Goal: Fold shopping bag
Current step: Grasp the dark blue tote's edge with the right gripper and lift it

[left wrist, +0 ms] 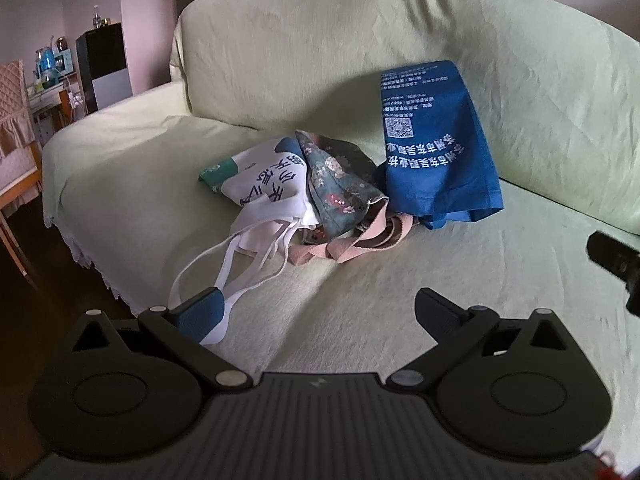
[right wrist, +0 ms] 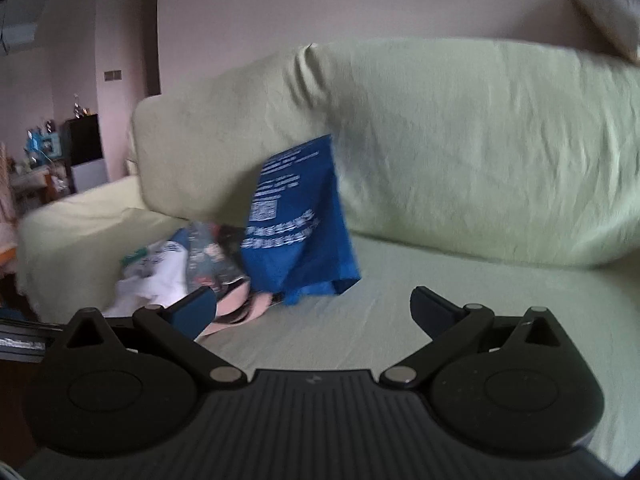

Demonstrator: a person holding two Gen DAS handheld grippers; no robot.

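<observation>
The blue shopping bag (left wrist: pixel 436 148) leans against the backrest of the sofa (left wrist: pixel 320 40), its lower edge resting on the seat and its printed white text and code square facing you. It looks already doubled over, with a fold line running down its face and layered edges bunched at the bottom corner; whether that is a finished fold or a loose slump, you cannot tell from here. Just beside it on the seat lies a heap of other bags: a white tote bag (left wrist: pixel 264 184) with long white straps (left wrist: pixel 240 264) trailing toward you, and a floral bag (left wrist: pixel 340 176) with pink handles (left wrist: pixel 360 244) touching the blue one's lower edge.

Your left gripper (left wrist: pixel 316 312) hovers above the seat with its fingers spread wide and nothing between them; the white straps pass close by its left finger. Your right gripper (right wrist: pixel 314 312) is likewise wide apart and empty, near the heap, and that view is blurred.

Whichever bag you work, judge it as limp cloth: pinch through all layers at a corner or edge, not at a strap, and keep the two grippers level so the crease falls straight. Watch the tangled straps and handles; lifting one bag may drag its neighbour. Lay it on the bare seat in front, well apart from the heap.
</observation>
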